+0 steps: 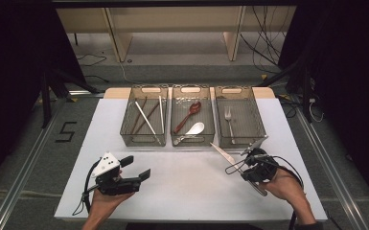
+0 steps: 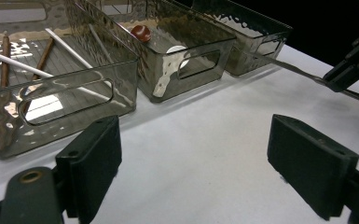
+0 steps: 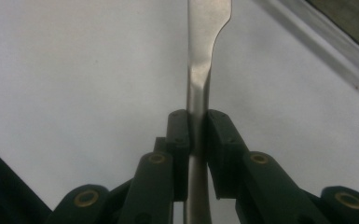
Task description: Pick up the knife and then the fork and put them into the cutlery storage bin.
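Steel knife [image 1: 226, 155] clamped in the right tongs [image 1: 243, 165], the two pads pressed flat against its handle [image 3: 197, 126] on both sides. Blade points up and left toward the baskets, raised over the white worktop [image 1: 191, 187], its tip near the front of the middle basket [image 1: 192, 140] and the right basket [image 1: 239, 142]. In the left gripper view the knife [image 2: 289, 69] reaches toward the right basket's near corner; touching or not, cannot tell.

Left tongs [image 1: 136, 167] wide open, nothing between the pads (bare worktop in the gap), resting low at the near left of the worktop.

Three smoky see-through baskets stand in a row at the far edge. Left basket [image 1: 124, 124] holds chopsticks [image 1: 146, 117]. Middle one holds a red spoon [image 1: 190, 114] and a white spoon [image 1: 194, 129]. Right one holds a fork [image 1: 229, 120].
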Demonstrator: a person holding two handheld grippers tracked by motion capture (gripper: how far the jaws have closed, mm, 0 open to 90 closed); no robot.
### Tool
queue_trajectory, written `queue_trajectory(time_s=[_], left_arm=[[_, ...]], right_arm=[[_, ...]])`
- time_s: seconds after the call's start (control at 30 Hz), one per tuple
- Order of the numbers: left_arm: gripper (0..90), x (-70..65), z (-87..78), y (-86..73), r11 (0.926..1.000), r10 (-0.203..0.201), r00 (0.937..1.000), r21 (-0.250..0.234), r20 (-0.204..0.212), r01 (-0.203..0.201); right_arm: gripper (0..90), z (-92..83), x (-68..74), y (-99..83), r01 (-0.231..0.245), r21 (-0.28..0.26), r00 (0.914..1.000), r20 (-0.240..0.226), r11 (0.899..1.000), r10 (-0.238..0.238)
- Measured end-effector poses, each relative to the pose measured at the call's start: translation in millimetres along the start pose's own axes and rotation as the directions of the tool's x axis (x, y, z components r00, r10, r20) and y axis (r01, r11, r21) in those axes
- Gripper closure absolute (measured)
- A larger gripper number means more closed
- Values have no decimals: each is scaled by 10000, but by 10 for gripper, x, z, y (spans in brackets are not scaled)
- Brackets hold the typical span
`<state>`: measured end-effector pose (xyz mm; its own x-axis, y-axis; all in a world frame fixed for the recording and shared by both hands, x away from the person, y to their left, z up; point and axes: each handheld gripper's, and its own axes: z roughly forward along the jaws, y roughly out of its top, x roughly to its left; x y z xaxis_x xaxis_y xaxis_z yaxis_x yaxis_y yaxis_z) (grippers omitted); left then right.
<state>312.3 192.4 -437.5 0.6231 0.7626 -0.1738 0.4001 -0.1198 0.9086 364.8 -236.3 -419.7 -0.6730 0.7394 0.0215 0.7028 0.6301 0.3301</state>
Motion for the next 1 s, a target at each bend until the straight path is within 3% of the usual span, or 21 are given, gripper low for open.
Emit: queue_trajectory(time_s=[0.33, 1.0], left_arm=[[173, 14, -11, -2, 9999, -92, 10000, -62, -14, 91], [173, 29, -21, -5, 9998, -91, 9999, -185, -74, 90]], right_arm=[[804, -136, -65, 186, -154, -852, 9998, -163, 9962, 140], [803, -239, -180, 545, -497, -1795, 9987, -160, 9825, 476]])
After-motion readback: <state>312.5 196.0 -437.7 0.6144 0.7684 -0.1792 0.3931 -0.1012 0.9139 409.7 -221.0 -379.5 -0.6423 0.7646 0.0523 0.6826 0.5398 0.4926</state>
